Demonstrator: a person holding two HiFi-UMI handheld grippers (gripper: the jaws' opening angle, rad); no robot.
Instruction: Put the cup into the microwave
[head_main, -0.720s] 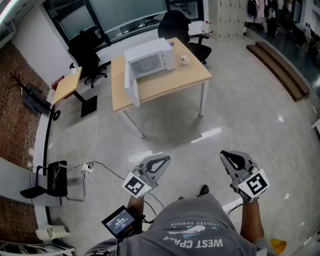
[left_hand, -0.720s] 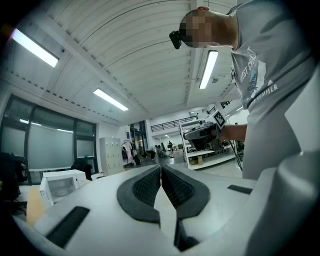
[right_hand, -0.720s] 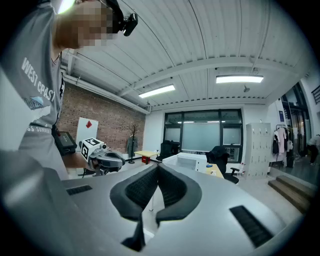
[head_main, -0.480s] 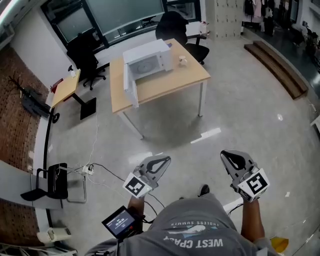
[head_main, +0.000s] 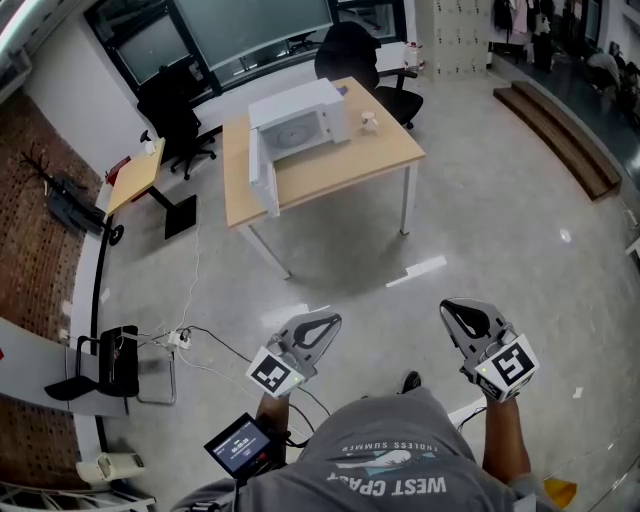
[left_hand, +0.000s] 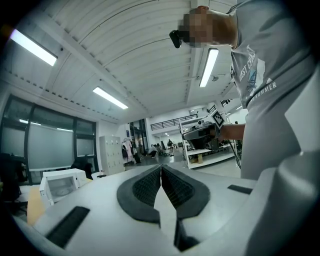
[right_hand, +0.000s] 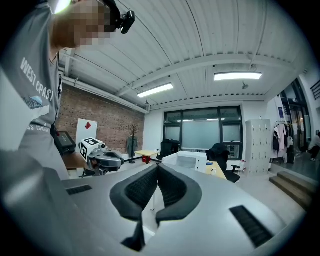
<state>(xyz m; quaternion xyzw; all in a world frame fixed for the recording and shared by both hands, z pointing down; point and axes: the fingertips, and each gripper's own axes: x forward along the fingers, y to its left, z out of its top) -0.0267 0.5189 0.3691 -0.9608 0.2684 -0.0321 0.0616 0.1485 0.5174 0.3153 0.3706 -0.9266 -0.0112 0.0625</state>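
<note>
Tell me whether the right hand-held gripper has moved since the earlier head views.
No. The right hand-held gripper, shut and empty, sits just as far below the white tape strip on the floor as before.

Head view: mounted high, facing steeply down, far from the worktop (head_main: 340, 172) and microwave (head_main: 300, 118) at 12 o'clock. Left and right gripper views: low, level, facing along their jaws; all three share that distant microwave.

Microwave (head_main: 300, 118): white. Cup (head_main: 368, 121): white. Tabletop (head_main: 340, 172): light wood. Floor (head_main: 500, 200): grey. Left gripper (head_main: 330, 320) and right gripper (head_main: 450, 308): grey, with black pads (left_hand: 145, 187) and black-and-white marker squares.
</note>
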